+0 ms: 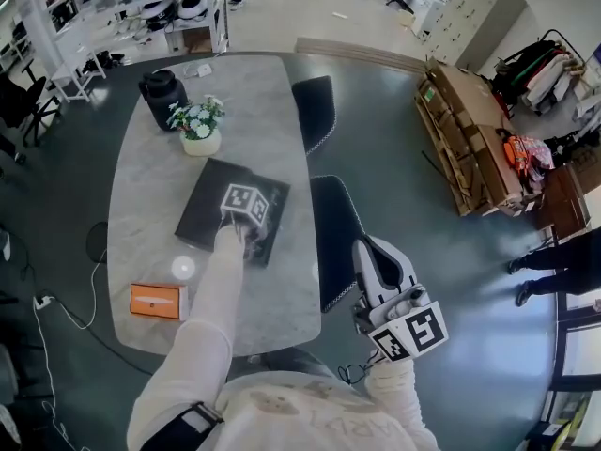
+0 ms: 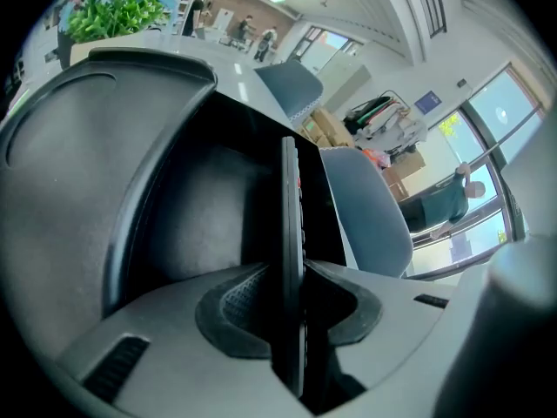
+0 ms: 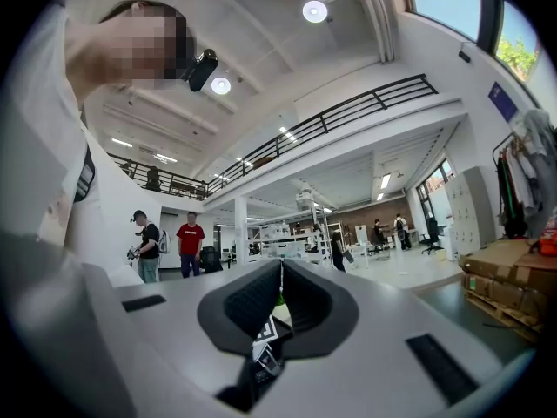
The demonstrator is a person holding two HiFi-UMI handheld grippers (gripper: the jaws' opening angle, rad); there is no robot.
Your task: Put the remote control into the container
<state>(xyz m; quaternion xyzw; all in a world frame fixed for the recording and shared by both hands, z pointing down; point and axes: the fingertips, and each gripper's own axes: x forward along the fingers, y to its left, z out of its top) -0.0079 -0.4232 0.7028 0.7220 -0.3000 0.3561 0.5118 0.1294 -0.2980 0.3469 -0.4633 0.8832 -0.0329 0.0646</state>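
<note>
Clamping the remote control (image 2: 290,233), left hand-held gripper (image 2: 294,279) hovers over black container (image 1: 204,207)

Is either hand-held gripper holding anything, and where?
The left hand-held gripper pinches the remote control by its flat faces near one end; the right hand-held gripper is shut, empty.

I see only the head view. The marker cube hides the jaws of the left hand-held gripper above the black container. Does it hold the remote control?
Observer: Yes, the left hand-held gripper is shut on the remote control, held edge-on.
Operator: Is it over the hollow part?
Observer: Yes, its far end points into the dark recess of the container; contact with the bottom I cannot judge.
Operator: And the right one?
Observer: The right hand-held gripper is shut and empty.
</note>
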